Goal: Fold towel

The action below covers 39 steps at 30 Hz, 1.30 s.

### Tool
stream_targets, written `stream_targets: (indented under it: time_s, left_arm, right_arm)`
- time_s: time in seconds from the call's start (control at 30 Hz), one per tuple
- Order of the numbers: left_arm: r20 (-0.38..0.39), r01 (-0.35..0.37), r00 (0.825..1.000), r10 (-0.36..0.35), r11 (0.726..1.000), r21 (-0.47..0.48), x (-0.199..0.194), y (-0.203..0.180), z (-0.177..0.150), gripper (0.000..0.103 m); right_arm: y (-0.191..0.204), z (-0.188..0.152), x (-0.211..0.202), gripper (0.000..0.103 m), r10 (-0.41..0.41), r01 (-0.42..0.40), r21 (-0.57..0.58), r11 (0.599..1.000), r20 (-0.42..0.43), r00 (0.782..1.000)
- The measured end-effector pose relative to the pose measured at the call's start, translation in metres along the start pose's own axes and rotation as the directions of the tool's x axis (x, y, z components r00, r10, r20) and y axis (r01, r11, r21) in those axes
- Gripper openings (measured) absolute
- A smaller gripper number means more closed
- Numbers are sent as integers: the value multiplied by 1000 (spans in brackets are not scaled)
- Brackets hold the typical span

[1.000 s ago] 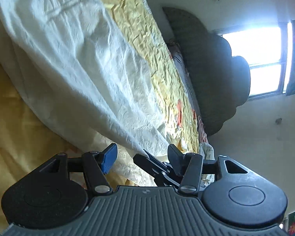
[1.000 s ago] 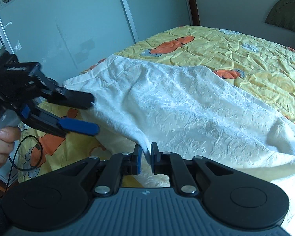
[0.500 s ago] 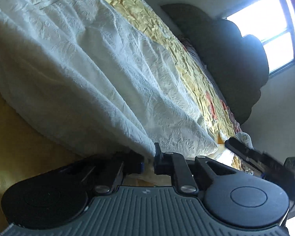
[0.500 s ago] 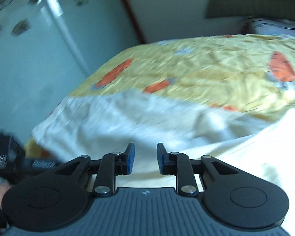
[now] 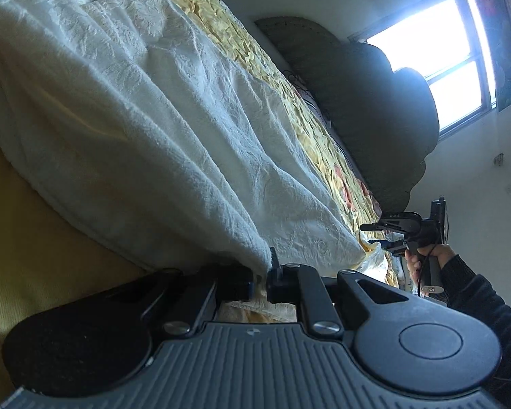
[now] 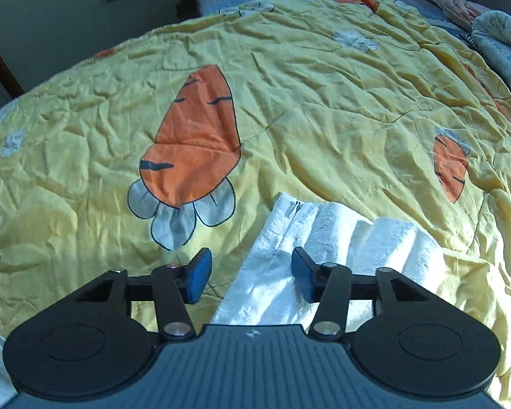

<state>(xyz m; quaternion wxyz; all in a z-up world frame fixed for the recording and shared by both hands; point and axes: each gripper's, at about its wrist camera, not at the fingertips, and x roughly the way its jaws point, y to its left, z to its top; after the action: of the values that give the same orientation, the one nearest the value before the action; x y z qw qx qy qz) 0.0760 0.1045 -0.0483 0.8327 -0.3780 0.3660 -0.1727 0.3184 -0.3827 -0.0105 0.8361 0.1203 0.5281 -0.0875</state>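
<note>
My left claw (image 5: 260,274) pinches the white towel's (image 5: 160,109) edge, while my right claw (image 6: 252,272), just widening, hangs unclamped over its far corner, bare quilt (image 6: 323,102) beyond.

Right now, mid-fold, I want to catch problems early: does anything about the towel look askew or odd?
The white towel lies rumpled in long ridges, not flat. The left gripper is shut on one corner, while the right gripper, whose jaws have just been opening, stands open over a bunched end it doesn't pinch. Nothing looks damaged.

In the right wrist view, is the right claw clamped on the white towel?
No: the right claw stands open, its blue pads apart above the towel.
</note>
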Motion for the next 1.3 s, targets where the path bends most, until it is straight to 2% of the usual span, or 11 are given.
stream_targets:
  time_s: [0.23,0.37,0.47,0.6,0.8,0.87,0.93,1.03,1.13,1.2,1.3]
  left_arm:
    - [-1,15,1000,-15,1000,9,2,0,-3,15]
    - [1,21,1000,-21,1000,13,2,1,-2,15]
    - [1,26,1000,-26,1000,14,2,2,-2,15]
    - [2,29,1000,-29,999,19,3,5,-1,15]
    - [-1,51,999,-51,999,7,4,10,1,15]
    - [-2,58,998,-58,998,3,4,13,2,15]
    - [-2,59,998,-59,998,3,5,13,2,15]
    - [-1,53,999,-53,999,11,5,12,3,15]
    - [-1,50,999,-50,999,15,5,10,3,15]
    - [-3,49,999,-49,999,12,5,9,2,15]
    - [-17,24,1000,-24,1000,-12,4,6,5,16]
  right_arm:
    - [-1,2,12,47,-34,34,-15,999,-23,999]
    - [-14,0,8,22,-25,25,28,999,14,1000]
    - [-36,-7,-4,11,73,-82,126,989,79,994]
    - [-71,-30,-46,10,195,-249,222,943,240,951]
    - [-135,-102,-141,10,307,-470,262,843,483,820]
    - [-161,-135,-156,10,312,-515,299,803,525,791]
    - [-185,-172,-153,10,313,-546,362,756,532,787]
    - [-207,-212,-122,10,292,-515,458,725,473,831]
    - [-220,-238,-88,13,309,-531,562,635,445,840]
    - [-226,-248,-76,21,315,-555,618,557,461,830]
    - [-232,-256,-68,28,327,-614,639,462,521,788]
